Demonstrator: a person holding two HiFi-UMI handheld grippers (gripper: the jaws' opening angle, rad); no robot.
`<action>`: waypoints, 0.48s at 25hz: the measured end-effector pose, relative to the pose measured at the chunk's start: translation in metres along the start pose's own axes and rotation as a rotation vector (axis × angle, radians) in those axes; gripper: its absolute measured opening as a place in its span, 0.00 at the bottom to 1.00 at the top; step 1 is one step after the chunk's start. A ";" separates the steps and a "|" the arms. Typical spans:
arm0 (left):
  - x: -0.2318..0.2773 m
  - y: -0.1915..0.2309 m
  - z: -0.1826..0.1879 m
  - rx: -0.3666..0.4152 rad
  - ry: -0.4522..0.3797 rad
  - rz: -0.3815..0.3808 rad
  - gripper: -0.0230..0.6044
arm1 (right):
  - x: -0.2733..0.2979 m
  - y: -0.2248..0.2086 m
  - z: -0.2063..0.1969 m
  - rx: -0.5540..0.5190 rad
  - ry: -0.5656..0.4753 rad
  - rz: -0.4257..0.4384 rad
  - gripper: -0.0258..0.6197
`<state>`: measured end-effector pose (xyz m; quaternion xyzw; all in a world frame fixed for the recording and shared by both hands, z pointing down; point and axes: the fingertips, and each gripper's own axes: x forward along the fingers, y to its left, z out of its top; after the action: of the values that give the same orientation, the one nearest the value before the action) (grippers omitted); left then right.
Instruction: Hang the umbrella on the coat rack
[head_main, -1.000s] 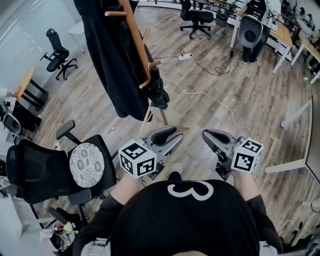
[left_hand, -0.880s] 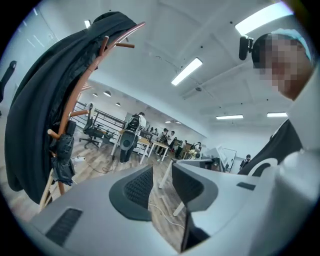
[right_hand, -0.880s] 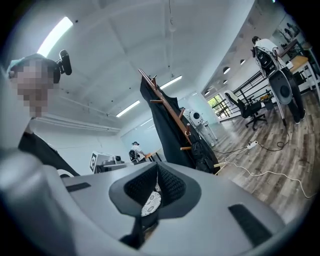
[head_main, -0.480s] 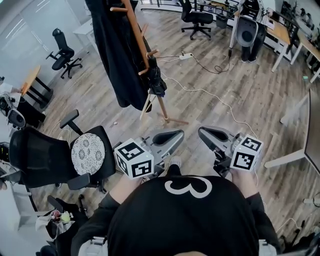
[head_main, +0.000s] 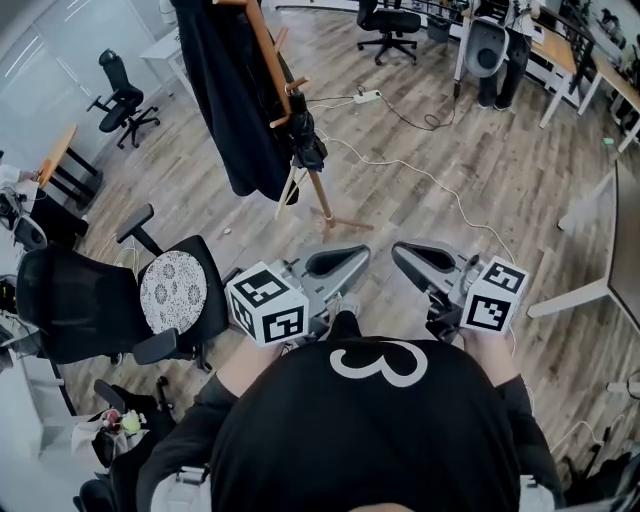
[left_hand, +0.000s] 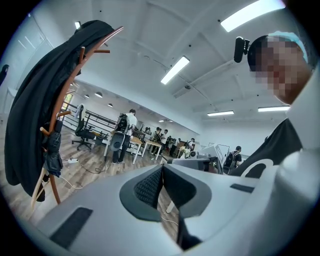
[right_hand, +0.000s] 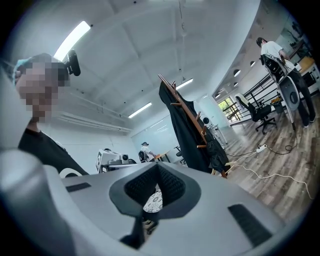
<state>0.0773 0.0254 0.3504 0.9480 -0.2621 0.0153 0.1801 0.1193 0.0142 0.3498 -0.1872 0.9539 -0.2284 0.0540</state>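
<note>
A folded black umbrella (head_main: 303, 146) hangs from a low peg of the wooden coat rack (head_main: 268, 55), beside a long black coat (head_main: 228, 95). Neither of my grippers touches it. The left gripper (head_main: 358, 262) and the right gripper (head_main: 402, 254) are held close in front of my chest, well short of the rack. Both are shut with nothing between the pads. In the left gripper view the rack (left_hand: 70, 85), coat (left_hand: 27, 120) and umbrella (left_hand: 51, 156) stand far left of the shut left gripper (left_hand: 162, 169). The right gripper view shows the umbrella (right_hand: 218, 150) beyond its shut gripper (right_hand: 157, 167).
A black office chair with a patterned cushion (head_main: 172, 291) stands close on my left. A white cable (head_main: 440, 190) runs over the wooden floor from a power strip (head_main: 365, 97). Desks (head_main: 590, 292) stand at the right, and more chairs (head_main: 115, 95) and people sit farther off.
I have backed away from the coat rack, which now sits higher and smaller in the head view. Both grippers came back with me. The umbrella stays on its peg.
</note>
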 end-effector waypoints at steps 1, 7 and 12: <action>0.001 -0.001 -0.001 -0.001 0.000 -0.002 0.06 | -0.002 -0.001 -0.001 0.008 -0.004 0.001 0.08; 0.009 -0.003 0.003 0.018 0.034 0.012 0.06 | -0.010 -0.003 0.005 0.010 -0.015 -0.005 0.08; 0.009 -0.006 0.019 0.055 0.030 0.034 0.06 | -0.015 0.004 0.022 -0.035 -0.034 -0.008 0.08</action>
<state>0.0867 0.0191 0.3320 0.9476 -0.2750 0.0396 0.1578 0.1358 0.0144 0.3284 -0.1958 0.9559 -0.2085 0.0662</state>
